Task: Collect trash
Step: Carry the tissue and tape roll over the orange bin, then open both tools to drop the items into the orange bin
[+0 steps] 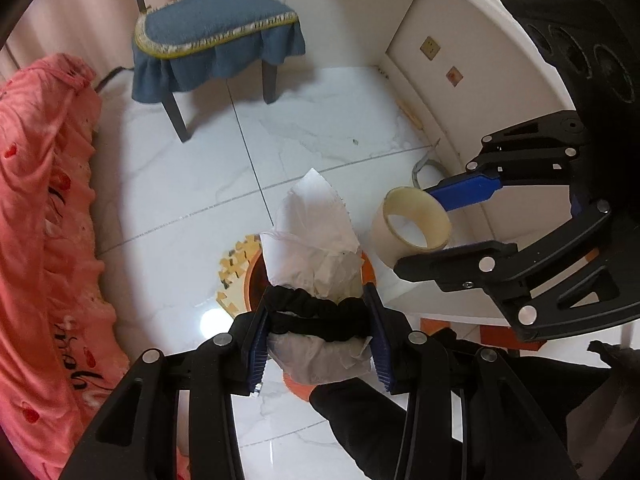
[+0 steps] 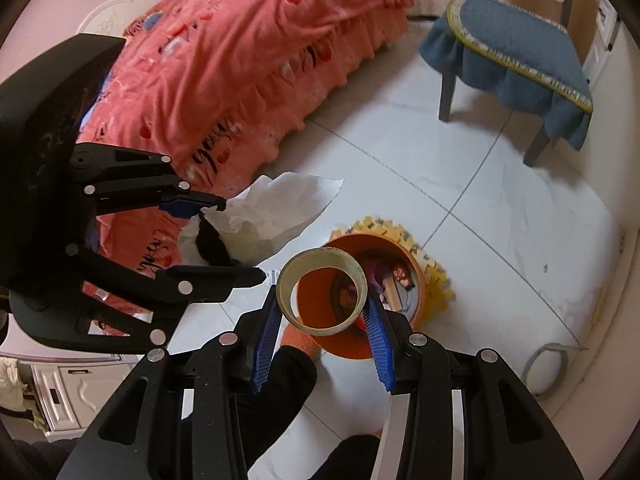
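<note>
1. Two hand-held grippers in view, both pointing steeply down at the white tiled floor (image 1: 320, 128).
2. Left hand-held gripper (image 1: 320, 344), bottom centre of the left wrist view: blue pads pinching a wad of white tissue paper (image 1: 316, 236) bunched together with a black fabric band (image 1: 316, 314). The wad stands up from between the pads, its tip toward frame centre. In the right wrist view the same wad sits at left of centre, held between black fingers.
3. Right hand-held gripper (image 2: 324, 320), bottom centre of the right wrist view: blue pads closed on an empty tape roll core (image 2: 322, 292), cream-coloured, its open side facing the camera.
4. Orange bin (image 2: 400, 248), centre of the right wrist view, directly beyond the tape roll core; scraps lie inside. It stands on a yellow foam mat (image 2: 436, 276).
5. Bed with coral-pink cover (image 2: 248, 68), upper left of the right wrist view.
6. Chair with blue cushion cover (image 1: 216, 40), upper centre of the left wrist view.
</note>
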{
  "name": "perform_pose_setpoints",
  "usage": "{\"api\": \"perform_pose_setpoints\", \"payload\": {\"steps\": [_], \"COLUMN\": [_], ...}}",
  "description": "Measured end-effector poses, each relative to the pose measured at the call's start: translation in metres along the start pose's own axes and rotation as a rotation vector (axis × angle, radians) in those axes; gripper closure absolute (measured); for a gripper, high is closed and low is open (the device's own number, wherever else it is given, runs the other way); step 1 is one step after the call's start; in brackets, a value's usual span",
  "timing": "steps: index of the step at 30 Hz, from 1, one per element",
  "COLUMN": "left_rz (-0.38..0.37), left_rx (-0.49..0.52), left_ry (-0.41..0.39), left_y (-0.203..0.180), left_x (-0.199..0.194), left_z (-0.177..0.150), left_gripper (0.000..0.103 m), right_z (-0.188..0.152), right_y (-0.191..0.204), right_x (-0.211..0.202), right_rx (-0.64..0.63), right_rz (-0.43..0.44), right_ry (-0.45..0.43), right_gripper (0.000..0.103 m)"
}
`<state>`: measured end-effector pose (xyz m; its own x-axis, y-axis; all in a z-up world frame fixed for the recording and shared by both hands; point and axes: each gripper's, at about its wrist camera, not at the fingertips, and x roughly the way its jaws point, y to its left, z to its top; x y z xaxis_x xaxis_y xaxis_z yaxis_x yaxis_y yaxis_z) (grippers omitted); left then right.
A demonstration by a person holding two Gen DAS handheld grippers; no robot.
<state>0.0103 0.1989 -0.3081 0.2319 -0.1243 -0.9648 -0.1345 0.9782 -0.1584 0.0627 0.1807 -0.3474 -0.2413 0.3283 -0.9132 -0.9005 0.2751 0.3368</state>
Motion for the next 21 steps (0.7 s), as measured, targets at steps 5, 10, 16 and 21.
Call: {"api": "perform_pose_setpoints", "payload": {"steps": [5, 10, 16, 21], "left_rz": [-0.022, -0.04, -0.054, -0.043], "left_rx": [-0.02, -0.035, -0.051, -0.058], "left_ry": [0.017, 0.047, 0.075, 0.081], "left_y": [0.009, 0.016, 0.02, 0.023], "left_x": [0.022, 0.041, 0.059, 0.065], "left_z": [-0.003, -0.006, -0.009, -0.009], "left_gripper": [0.059, 0.059, 0.057, 0.041], "right_z": [0.002, 0.0, 0.0, -0.002], "right_y": [-0.012, -0.015, -0.022, -0.024], "right_x": [0.032, 0.051, 0.071, 0.078], "right_rx": [0.027, 0.028, 0.049, 0.059], "right_rz": [-0.004, -0.008, -0.021, -0.032], "right_ry": [0.039, 0.063, 0.099, 0.106], "right_gripper": [0.061, 0.061, 0.059, 0.053]}}
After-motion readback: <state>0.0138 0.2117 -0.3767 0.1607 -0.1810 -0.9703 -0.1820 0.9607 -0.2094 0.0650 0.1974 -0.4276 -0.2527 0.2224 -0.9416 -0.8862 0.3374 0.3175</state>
